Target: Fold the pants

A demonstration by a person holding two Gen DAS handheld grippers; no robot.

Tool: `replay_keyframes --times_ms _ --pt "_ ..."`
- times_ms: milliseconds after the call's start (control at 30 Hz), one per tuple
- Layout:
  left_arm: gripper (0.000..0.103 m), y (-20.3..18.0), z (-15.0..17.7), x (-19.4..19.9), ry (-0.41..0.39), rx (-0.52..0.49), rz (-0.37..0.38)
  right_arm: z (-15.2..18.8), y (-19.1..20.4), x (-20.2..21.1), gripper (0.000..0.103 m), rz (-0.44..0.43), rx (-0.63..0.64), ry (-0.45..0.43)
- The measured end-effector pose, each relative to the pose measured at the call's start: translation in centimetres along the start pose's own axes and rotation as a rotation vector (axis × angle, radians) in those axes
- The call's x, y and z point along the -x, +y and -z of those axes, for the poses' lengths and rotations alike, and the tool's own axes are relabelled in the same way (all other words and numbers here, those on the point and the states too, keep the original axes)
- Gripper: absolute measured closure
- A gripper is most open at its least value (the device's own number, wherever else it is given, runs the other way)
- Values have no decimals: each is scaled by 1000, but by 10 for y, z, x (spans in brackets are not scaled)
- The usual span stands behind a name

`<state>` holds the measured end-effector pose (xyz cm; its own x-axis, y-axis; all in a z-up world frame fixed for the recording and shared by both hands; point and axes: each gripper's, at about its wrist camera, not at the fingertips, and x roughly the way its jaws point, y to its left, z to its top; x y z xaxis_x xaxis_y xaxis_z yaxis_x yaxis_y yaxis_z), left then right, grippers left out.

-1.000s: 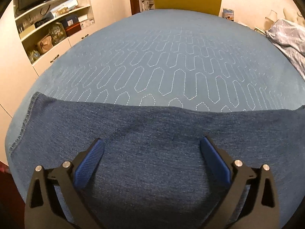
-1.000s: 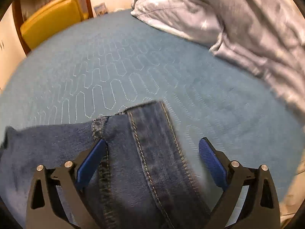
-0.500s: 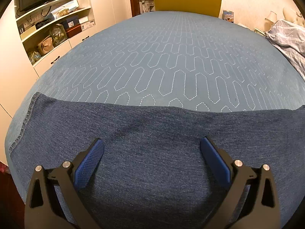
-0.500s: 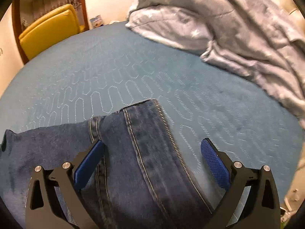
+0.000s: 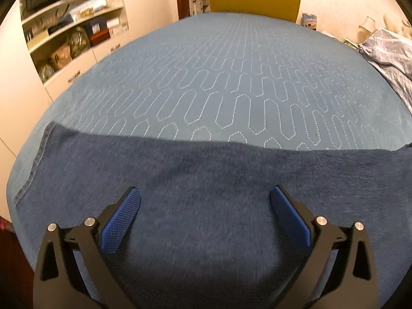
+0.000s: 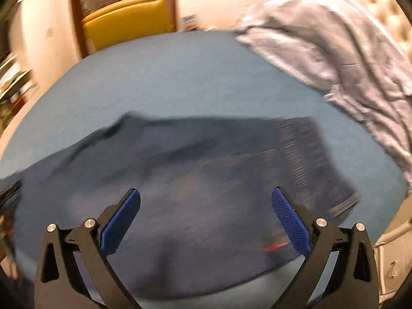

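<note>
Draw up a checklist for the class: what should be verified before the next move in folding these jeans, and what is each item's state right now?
1. Left gripper free to grasp: ok, jaws wide apart, nothing between them.
2. Right gripper free to grasp: ok, jaws wide apart and empty.
3. Jeans lying flat on the bedspread: ok in the left wrist view, where the denim is smooth with a straight far edge; cannot tell at the right end, which is blurred.
4. Room to fold onto: ok, bare bedspread lies beyond the jeans.
5. Crumpled blanket clear of the jeans: ok, a strip of bedspread separates them.
6. Right camera picture steady enough to aim: not ok, heavy motion blur.
</note>
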<state>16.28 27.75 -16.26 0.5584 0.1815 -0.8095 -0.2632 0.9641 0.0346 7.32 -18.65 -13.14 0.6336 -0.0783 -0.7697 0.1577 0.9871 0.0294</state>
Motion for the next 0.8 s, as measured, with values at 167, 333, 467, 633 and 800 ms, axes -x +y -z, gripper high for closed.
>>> replay_keyframes --times_ms 167,333,467,633,800 --pt "3 9 15 42 -81 -90 83 20 64 -3 5 -73 108 75" --pt "7 74 42 25 -3 -52 52 31 115 -8 5 -111 200 103" --pt "8 125 49 30 -33 -6 38 31 146 -9 5 -134 233 113" --pt "9 165 49 31 -67 -17 45 28 207 -14 5 -221 316 117" --pt "23 215 55 50 -108 174 107 22 292 -17 9 -318 420 83"
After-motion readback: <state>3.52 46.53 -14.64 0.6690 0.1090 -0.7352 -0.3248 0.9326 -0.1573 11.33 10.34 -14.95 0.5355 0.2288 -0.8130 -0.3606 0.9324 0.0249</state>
